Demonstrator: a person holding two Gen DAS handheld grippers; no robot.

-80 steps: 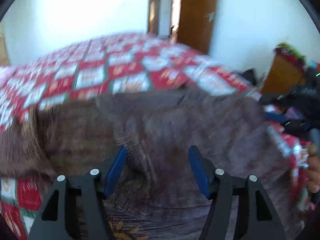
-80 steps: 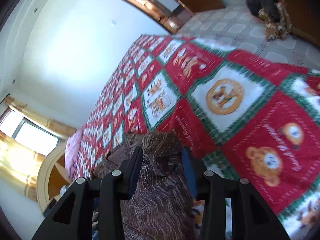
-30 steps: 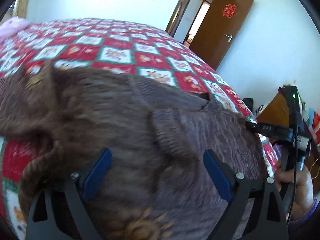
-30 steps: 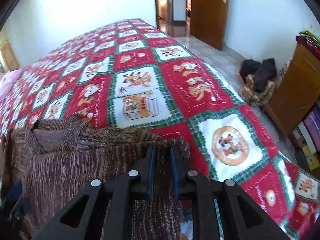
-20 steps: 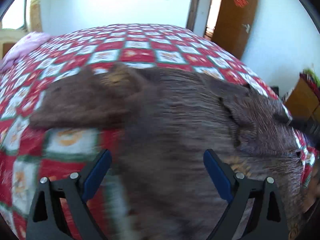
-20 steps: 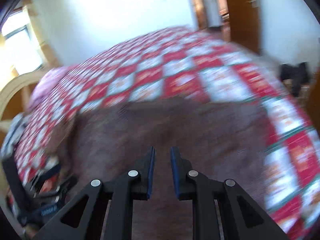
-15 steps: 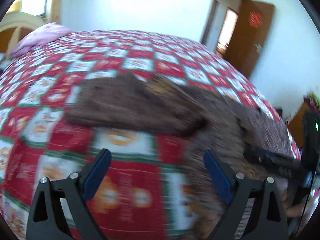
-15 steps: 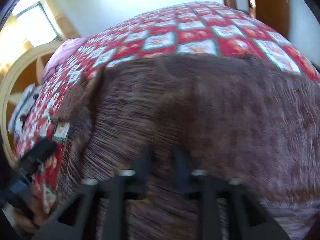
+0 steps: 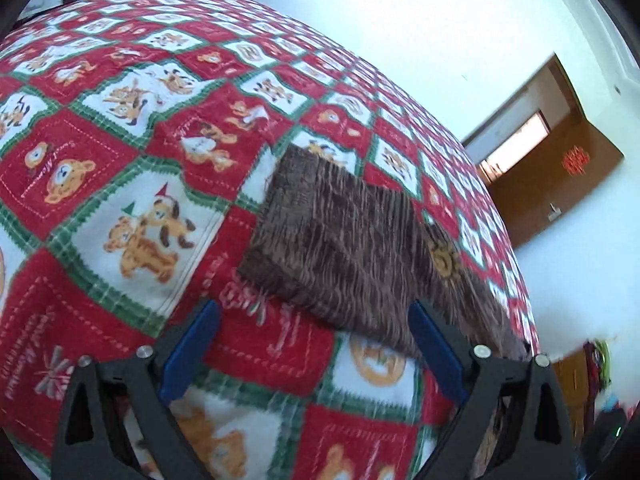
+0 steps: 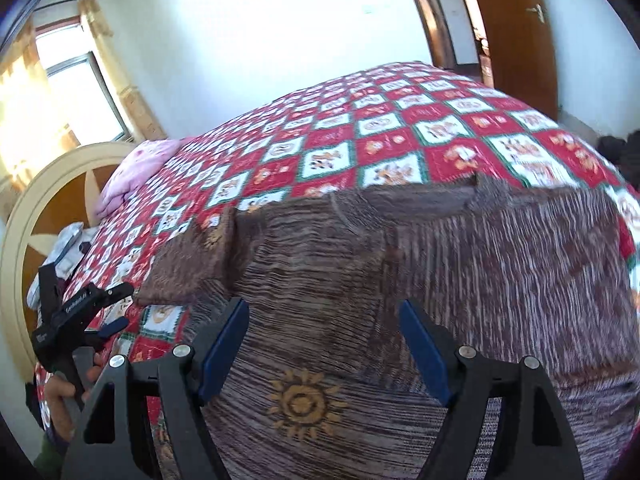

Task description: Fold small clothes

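Note:
A brown knitted sweater (image 10: 460,280) with a gold sun motif lies spread on the red, green and white patchwork bedspread (image 10: 400,140). My right gripper (image 10: 324,346) hovers over its body; its jaws are opening, and nothing is pinched between the blue pads (image 10: 224,344). One sleeve (image 9: 340,248) stretches out flat to the left. My left gripper (image 9: 314,350) stands open just short of that sleeve's cuff, over the bedspread (image 9: 120,160), and holds nothing. In the right wrist view the left gripper (image 10: 124,306) shows at the far left, held by a hand (image 10: 60,396).
A pink pillow (image 10: 132,176) and a rounded wooden headboard (image 10: 48,200) are at the bed's far left end. A window with curtains (image 10: 80,92) is behind. A brown door (image 10: 516,40) stands at the right, with dark things on the floor (image 10: 624,152).
My right gripper, earlier shut on the sweater's edge, has let go and opened over the sweater's body. My left gripper swung left from over the body to the sleeve's cuff.

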